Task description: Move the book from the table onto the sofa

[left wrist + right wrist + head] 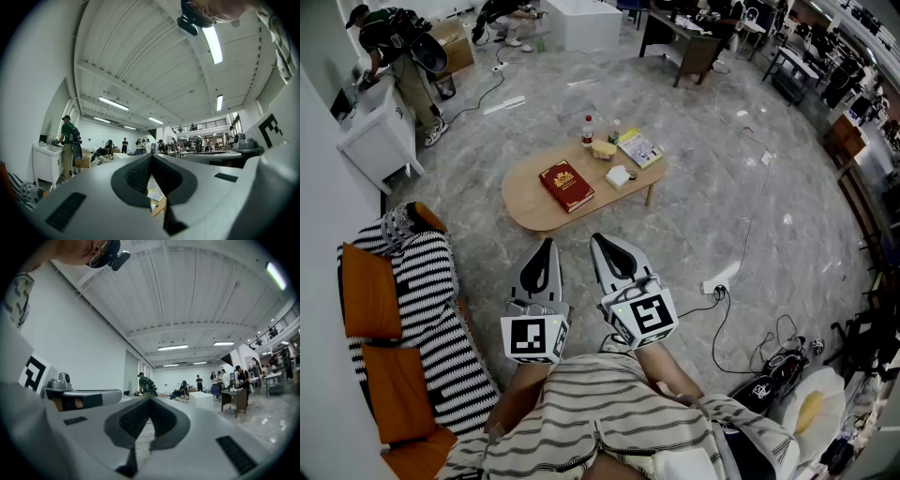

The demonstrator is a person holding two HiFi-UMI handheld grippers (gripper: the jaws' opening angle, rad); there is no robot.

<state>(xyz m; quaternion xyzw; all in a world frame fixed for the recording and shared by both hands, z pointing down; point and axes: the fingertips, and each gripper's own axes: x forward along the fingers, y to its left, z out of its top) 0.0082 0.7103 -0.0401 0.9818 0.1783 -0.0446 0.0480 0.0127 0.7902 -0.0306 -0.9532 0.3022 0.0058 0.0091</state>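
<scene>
A red book (566,185) lies flat on the low oval wooden table (534,211) in the head view, left of the table's middle. The sofa (431,309) with black-and-white stripes and orange cushions stands at the left. My left gripper (546,246) and right gripper (598,240) hover side by side, level, short of the table's near edge, both shut and empty. In the left gripper view the left gripper (151,157) points over the table's corner (158,206). In the right gripper view the right gripper (150,400) faces the open room.
On the table's far end stand two bottles (588,131), a yellow-edged booklet (641,148) and small items (618,175). A white cable and power strip (714,281) lie on the floor at the right. A person (398,47) stands at a white cabinet (380,136) far left.
</scene>
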